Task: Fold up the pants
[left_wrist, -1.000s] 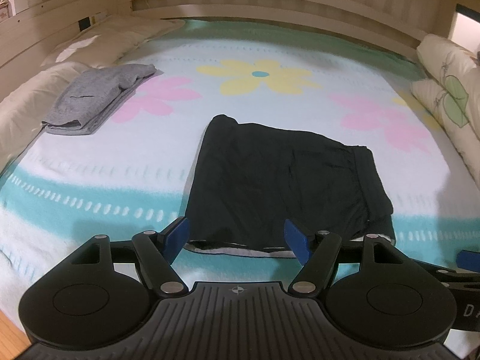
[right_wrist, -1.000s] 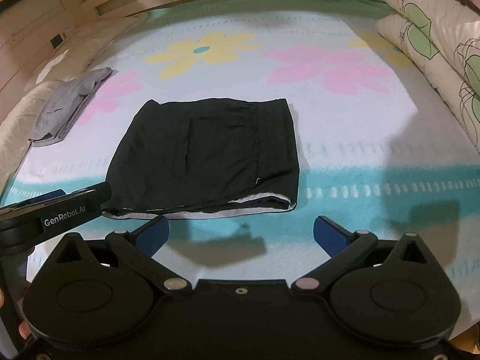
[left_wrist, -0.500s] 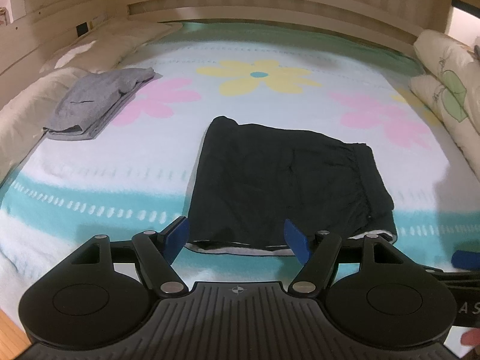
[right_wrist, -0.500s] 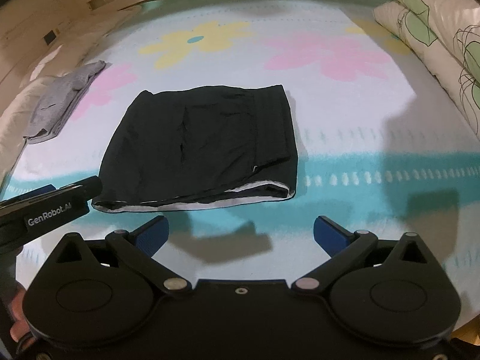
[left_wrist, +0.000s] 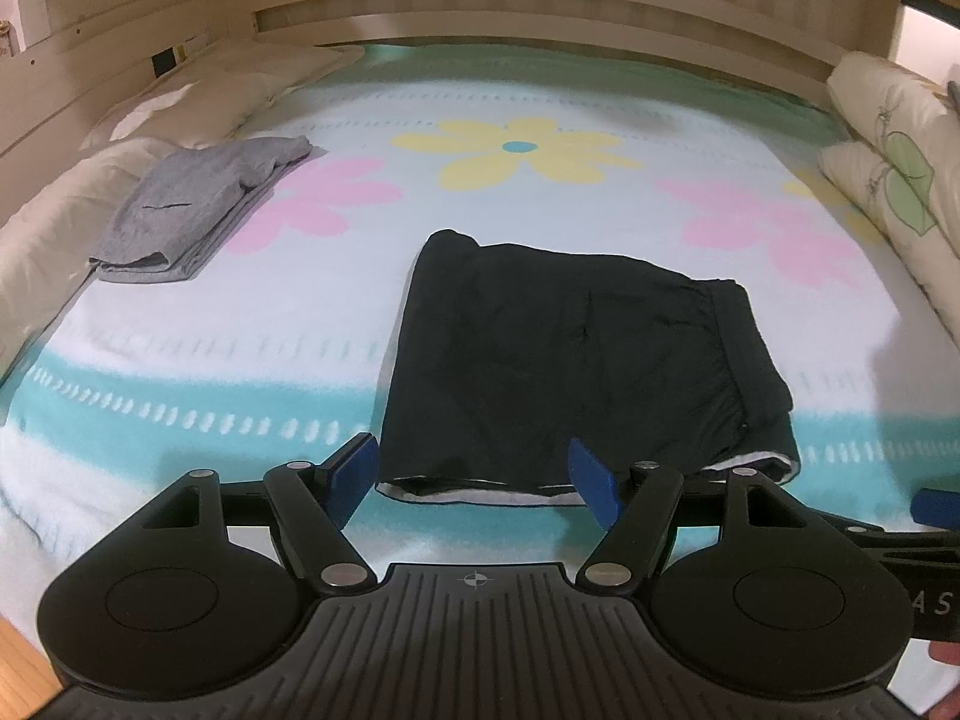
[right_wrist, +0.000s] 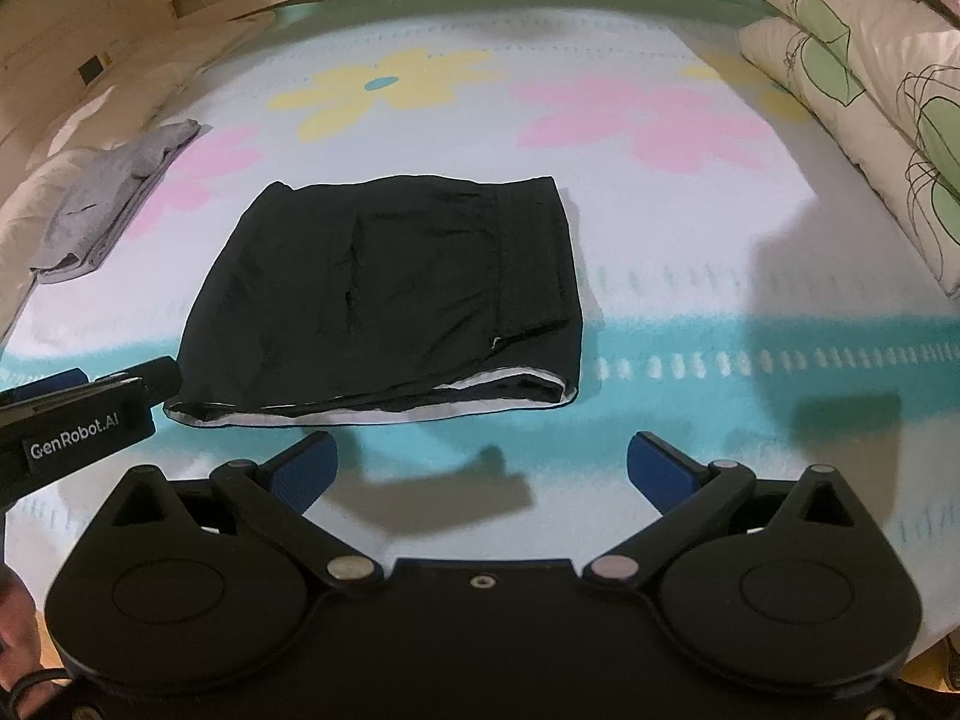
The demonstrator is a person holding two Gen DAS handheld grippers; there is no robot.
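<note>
Black pants [left_wrist: 570,354] lie folded into a flat rectangle on the flowered bed cover; a white lining edge shows along their near side. They also show in the right wrist view [right_wrist: 390,294]. My left gripper [left_wrist: 474,474] is open and empty, just short of the pants' near edge. My right gripper [right_wrist: 480,468] is open and empty, above the cover in front of the pants' near right corner. The left gripper's body [right_wrist: 78,420] shows at the left of the right wrist view.
Folded grey pants [left_wrist: 198,210] lie at the far left by white pillows [left_wrist: 54,222]. Rolled flower-print bedding [right_wrist: 858,96] lines the right side. A wooden headboard [left_wrist: 540,18] runs along the back. The bed cover [left_wrist: 180,324] spreads around the pants.
Both grippers have drawn back and risen slightly from the pants, staying open. The pants have not moved.
</note>
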